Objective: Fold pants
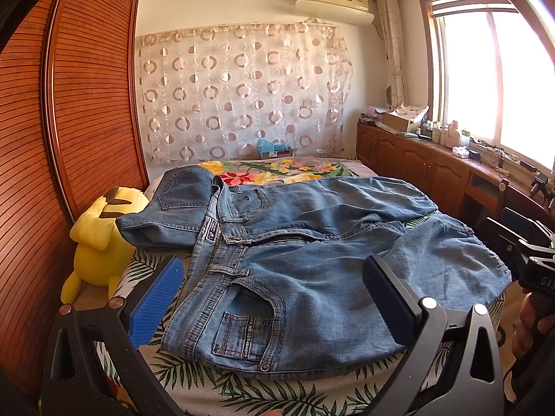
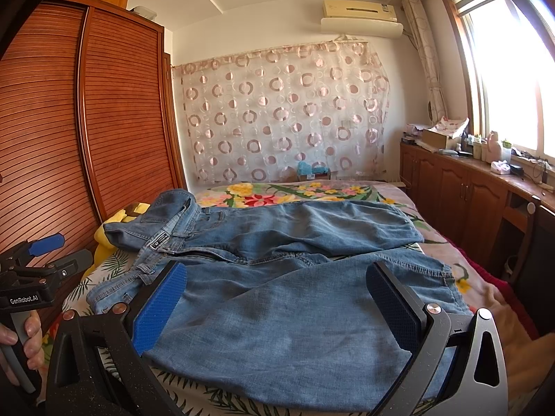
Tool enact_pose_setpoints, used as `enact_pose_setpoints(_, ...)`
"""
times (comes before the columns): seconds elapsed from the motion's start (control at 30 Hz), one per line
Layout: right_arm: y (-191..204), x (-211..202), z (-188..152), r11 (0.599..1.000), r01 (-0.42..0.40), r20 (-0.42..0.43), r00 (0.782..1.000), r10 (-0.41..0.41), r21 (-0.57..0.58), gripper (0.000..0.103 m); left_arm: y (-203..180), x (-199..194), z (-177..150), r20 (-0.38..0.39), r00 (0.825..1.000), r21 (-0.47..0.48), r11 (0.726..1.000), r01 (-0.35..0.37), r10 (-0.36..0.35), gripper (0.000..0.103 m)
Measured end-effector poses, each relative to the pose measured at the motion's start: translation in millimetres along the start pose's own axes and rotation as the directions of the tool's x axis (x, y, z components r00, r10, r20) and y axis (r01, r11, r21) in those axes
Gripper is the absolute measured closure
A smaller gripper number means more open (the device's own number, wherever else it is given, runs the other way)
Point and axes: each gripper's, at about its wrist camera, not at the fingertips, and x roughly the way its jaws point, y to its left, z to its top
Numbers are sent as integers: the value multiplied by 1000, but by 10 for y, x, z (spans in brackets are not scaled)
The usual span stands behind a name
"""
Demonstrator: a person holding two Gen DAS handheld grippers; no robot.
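Note:
Blue denim pants (image 1: 312, 260) lie spread on the bed, waist to the left, legs running right; they also show in the right wrist view (image 2: 295, 305). My left gripper (image 1: 274, 298) is open, its blue pads either side of the near waistband and front pocket, just above the cloth. My right gripper (image 2: 277, 308) is open over the near leg, holding nothing. The left gripper also shows at the left edge of the right wrist view (image 2: 52, 253), and the right gripper's body at the right edge of the left wrist view (image 1: 530, 260).
The bed (image 1: 284, 388) has a leaf and flower print cover. A yellow plush toy (image 1: 100, 239) sits at its left edge by the wooden slatted wardrobe (image 1: 86, 104). Low wooden cabinets (image 1: 433, 166) with clutter run under the window on the right.

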Motion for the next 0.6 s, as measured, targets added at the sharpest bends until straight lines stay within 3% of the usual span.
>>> enact_pose_setpoints(0.6,2,0,1,1000,0,0,1000,0,1,0,-4,-2,-5,2,1000,-1,1000,-1,1,0)
